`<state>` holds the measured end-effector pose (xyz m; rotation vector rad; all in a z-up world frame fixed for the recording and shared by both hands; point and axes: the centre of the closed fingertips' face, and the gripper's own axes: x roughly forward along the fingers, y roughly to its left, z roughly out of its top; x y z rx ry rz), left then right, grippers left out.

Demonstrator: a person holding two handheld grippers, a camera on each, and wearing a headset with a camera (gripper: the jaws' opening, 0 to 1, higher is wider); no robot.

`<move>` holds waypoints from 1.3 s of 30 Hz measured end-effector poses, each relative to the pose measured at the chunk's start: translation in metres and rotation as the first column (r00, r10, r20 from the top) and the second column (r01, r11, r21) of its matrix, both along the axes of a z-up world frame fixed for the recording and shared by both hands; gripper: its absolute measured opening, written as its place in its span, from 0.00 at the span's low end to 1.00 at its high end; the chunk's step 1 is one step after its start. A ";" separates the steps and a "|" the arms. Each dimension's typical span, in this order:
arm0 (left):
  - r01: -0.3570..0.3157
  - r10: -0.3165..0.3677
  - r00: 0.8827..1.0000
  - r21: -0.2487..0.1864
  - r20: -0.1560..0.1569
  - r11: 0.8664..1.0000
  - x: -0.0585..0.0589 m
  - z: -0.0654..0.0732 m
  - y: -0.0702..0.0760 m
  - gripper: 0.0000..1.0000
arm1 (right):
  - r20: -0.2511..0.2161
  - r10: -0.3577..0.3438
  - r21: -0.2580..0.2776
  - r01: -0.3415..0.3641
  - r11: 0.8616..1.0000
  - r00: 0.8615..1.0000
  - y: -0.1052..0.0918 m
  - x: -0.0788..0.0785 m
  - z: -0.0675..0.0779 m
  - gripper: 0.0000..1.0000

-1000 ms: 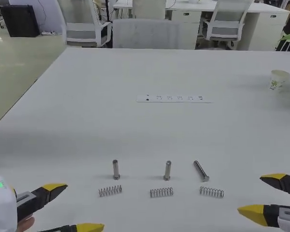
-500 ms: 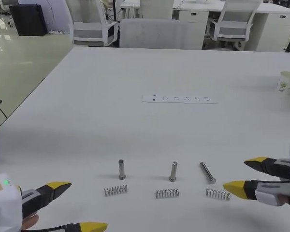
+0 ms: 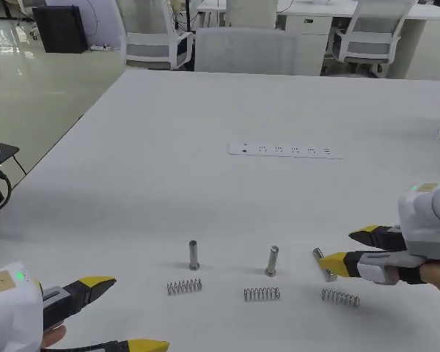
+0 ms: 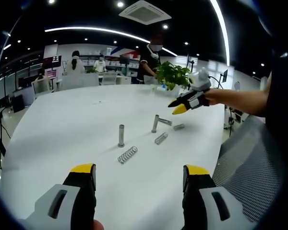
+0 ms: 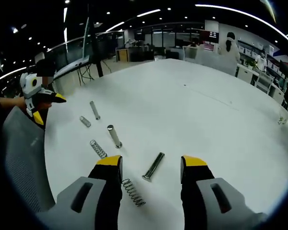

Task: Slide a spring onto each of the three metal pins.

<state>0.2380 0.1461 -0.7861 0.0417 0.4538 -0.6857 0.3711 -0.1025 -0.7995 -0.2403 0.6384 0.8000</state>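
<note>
Pin first, by my reading: the fallen pin (image 5: 153, 166) lies flat on the table between the right gripper's (image 3: 339, 248) open jaws, its spring (image 3: 340, 297) just beside. Best to close on the shank near the head, leaving one end free. The left gripper (image 3: 132, 312), jaws also open, hovers near the left spring (image 3: 184, 286). The middle pin (image 3: 272, 260) stands upright nearby and looks easy to knock; the power strip (image 3: 286, 150) lies well apart.

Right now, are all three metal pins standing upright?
No, the pin nearest the right gripper lies on its side; the other two stand.
</note>
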 end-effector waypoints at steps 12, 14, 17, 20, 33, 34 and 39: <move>-0.001 0.001 1.000 -0.003 -0.005 1.000 0.000 -0.001 0.000 0.69 | -0.051 -0.042 -0.075 0.038 0.996 0.998 0.003 0.015 -0.021 0.40; 0.001 -0.001 1.000 -0.003 -0.007 1.000 0.000 -0.002 0.000 0.69 | -0.057 -0.049 -0.085 0.044 0.995 0.997 0.003 0.018 -0.024 0.38; 0.003 -0.003 1.000 -0.003 -0.008 1.000 0.001 -0.003 -0.001 0.69 | -0.066 -0.063 -0.107 0.056 0.993 0.996 0.004 0.021 -0.029 0.36; 0.000 0.000 1.000 -0.007 -0.009 1.000 0.002 -0.004 0.000 0.69 | -0.077 -0.072 -0.124 0.062 0.990 0.994 0.005 0.022 -0.033 0.32; -0.001 0.001 1.000 -0.015 -0.024 1.000 0.004 -0.011 0.000 0.68 | -0.123 -0.105 -0.172 0.083 0.982 0.987 0.009 0.025 -0.049 0.23; 0.000 0.000 1.000 -0.015 -0.024 1.000 0.004 -0.011 0.000 0.68 | -0.123 -0.107 -0.171 0.086 0.982 0.987 0.010 0.025 -0.048 0.22; 0.002 -0.003 1.000 -0.016 -0.025 1.000 0.006 -0.011 0.000 0.68 | -0.124 -0.133 -0.184 0.109 0.977 0.983 0.009 0.029 -0.049 0.20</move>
